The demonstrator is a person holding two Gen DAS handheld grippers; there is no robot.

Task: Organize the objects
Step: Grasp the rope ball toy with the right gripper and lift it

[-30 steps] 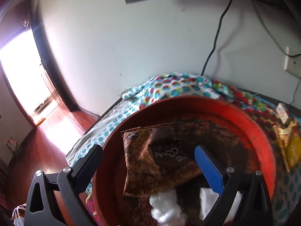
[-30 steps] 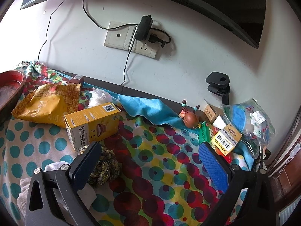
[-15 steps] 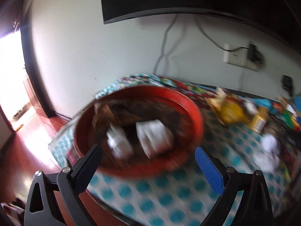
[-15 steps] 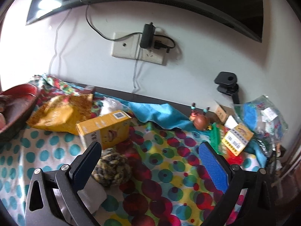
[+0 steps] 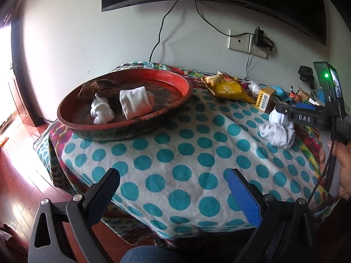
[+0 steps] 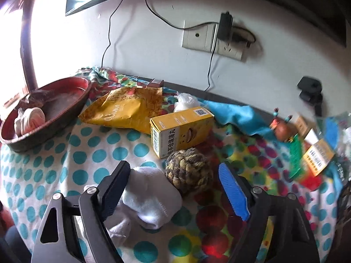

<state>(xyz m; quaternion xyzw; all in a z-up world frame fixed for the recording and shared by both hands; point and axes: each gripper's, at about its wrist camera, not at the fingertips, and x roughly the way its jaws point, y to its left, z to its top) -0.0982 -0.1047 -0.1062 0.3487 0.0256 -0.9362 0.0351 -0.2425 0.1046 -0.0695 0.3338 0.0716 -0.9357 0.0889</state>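
Observation:
A red round tray (image 5: pixel 175 81) sits at the table's left end and holds a folded white cloth (image 5: pixel 135 103), a knotted white sock (image 5: pixel 101 111) and a brown packet (image 5: pixel 96 86). My left gripper (image 5: pixel 173 188) is open and empty, back over the table's near edge. My right gripper (image 6: pixel 173 184) is open over a white sock bundle (image 6: pixel 151 199) and a woven rope ball (image 6: pixel 188 173), touching neither. The sock bundle (image 5: pixel 276 129) also shows in the left wrist view under the right gripper's body (image 5: pixel 307 116). The tray (image 6: pixel 72 100) shows far left in the right wrist view.
A yellow snack bag (image 6: pixel 125 109), a yellow medicine box (image 6: pixel 182 129), a clear plastic bag (image 6: pixel 186 100) and a blue cloth (image 6: pixel 237 114) lie behind. Small boxes and a figurine (image 6: pixel 283 129) crowd the right end. A wall socket with cables (image 6: pixel 219 39) is above.
My left gripper has pulled back and up from inside the tray to the table's near edge. My right gripper has moved forward and down over the sock bundle and rope ball.

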